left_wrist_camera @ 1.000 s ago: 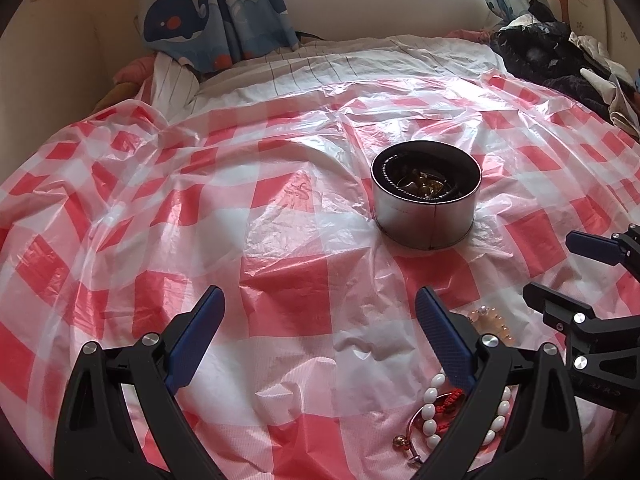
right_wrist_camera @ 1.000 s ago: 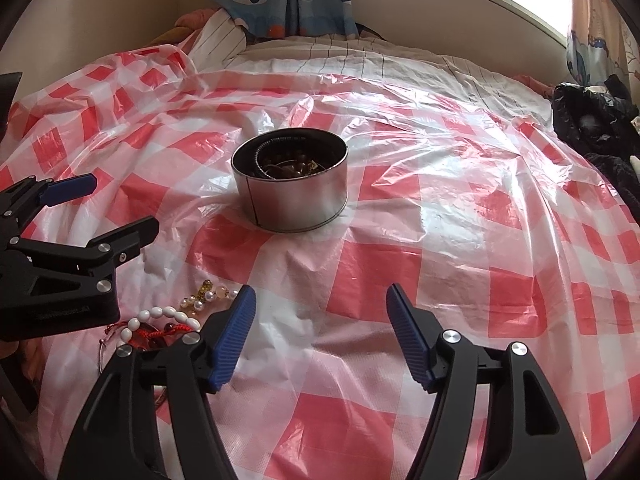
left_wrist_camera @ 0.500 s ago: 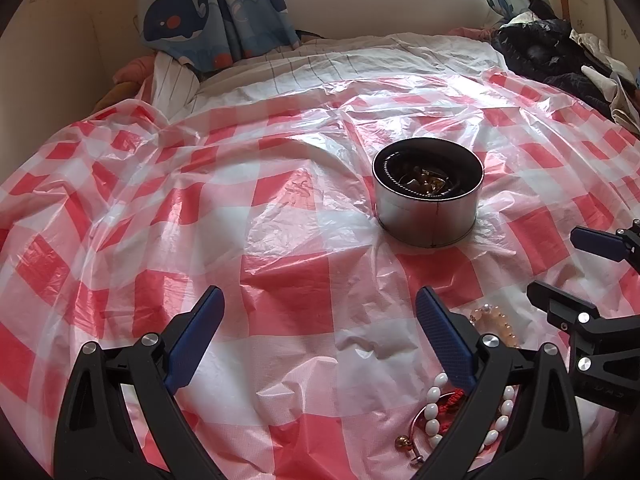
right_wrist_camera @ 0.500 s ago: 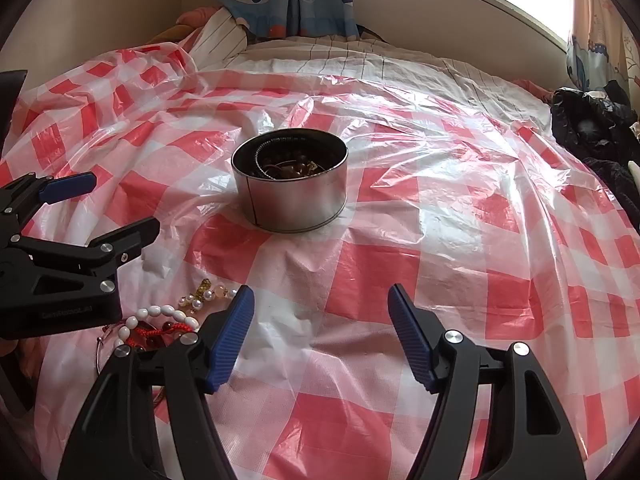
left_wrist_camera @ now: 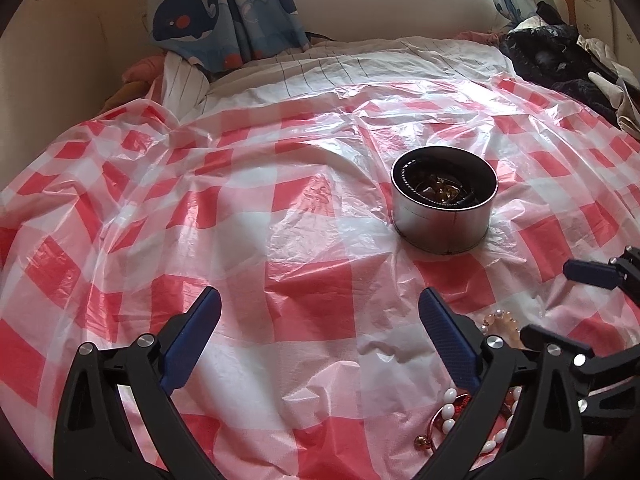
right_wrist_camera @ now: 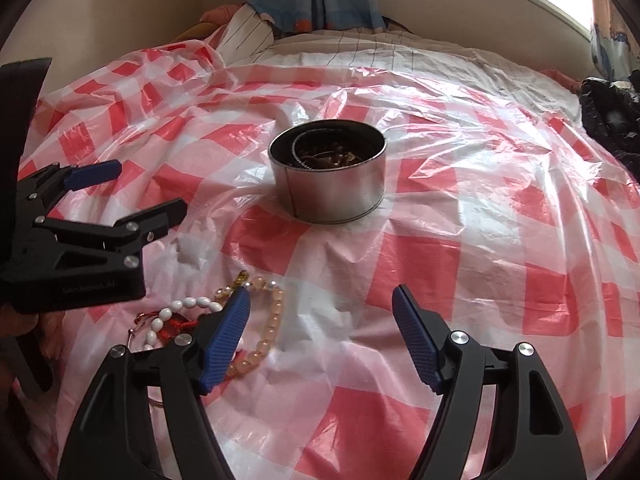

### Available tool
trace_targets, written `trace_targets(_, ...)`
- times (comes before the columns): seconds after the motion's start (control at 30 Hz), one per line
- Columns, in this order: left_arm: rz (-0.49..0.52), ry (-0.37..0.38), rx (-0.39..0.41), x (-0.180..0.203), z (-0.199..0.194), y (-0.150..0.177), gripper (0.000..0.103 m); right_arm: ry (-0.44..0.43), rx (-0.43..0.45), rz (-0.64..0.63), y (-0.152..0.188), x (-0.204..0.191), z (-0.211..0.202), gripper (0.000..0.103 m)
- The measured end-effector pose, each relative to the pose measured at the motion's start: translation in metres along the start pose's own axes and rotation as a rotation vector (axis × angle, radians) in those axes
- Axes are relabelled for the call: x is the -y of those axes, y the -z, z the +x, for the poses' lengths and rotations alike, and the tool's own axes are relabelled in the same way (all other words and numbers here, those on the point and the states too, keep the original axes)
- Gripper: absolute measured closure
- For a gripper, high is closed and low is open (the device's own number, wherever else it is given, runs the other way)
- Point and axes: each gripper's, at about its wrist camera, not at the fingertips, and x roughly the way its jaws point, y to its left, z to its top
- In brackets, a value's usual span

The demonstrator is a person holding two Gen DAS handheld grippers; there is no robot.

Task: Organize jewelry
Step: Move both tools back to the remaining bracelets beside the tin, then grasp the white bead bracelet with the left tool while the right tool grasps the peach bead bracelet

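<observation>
A round metal tin [left_wrist_camera: 443, 212] with jewelry inside stands on the red-and-white checked plastic sheet [left_wrist_camera: 280, 248]; it also shows in the right wrist view [right_wrist_camera: 329, 178]. Loose pieces lie near me: a white bead bracelet with red cord [right_wrist_camera: 176, 312], a peach bead bracelet [right_wrist_camera: 268, 328] and a thin ring [left_wrist_camera: 424, 440]. My left gripper [left_wrist_camera: 320, 340] is open and empty, left of the pile. My right gripper [right_wrist_camera: 320, 332] is open and empty; its left finger [right_wrist_camera: 224, 340] lies over the peach bracelet.
The sheet covers a bed. A whale-print curtain [left_wrist_camera: 224, 12] and striped bedding [left_wrist_camera: 320, 68] are at the back. Dark clothes [left_wrist_camera: 560, 60] are piled at the far right. A wall runs along the left.
My right gripper has moved forward and left toward the bracelets, so the tin and beads look nearer. My left gripper has barely shifted. Both stay open.
</observation>
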Motion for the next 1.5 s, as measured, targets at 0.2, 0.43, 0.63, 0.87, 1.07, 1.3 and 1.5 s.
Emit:
trace_targets(0.2,-0.013,0.0,-0.003,-0.013,-0.005,-0.006,0.008,0.113,-0.052,-0.102,0.006,-0.013,0.016,0.032)
trace_targets(0.43,0.015,0.006,-0.005,-0.01,-0.008,-0.007,0.008,0.0,-0.036,-0.052,0.005,-0.005,0.012,0.031)
trace_targets(0.63,0.057,0.012,-0.014,0.0,-0.008,-0.006,0.008,0.142,-0.031,-0.099,0.004,-0.006,0.018,0.032)
trace_targets(0.87,0.197,0.293,-0.098,0.019,-0.011,0.003,0.008,0.249,0.012,-0.029,-0.001,0.019,0.006,0.032)
trace_targets(1.07,0.241,0.43,-0.151,0.038,-0.007,0.017,0.013,0.152,-0.036,-0.049,0.002,0.01,0.016,0.033)
trace_targets(1.3,0.277,0.505,-0.197,0.049,-0.004,0.026,0.044,0.197,-0.032,-0.025,0.002,0.017,0.013,0.033)
trace_targets(1.5,0.293,0.568,-0.266,0.052,0.0,0.028,0.085,0.193,-0.041,-0.031,0.003,0.016,0.015,0.032)
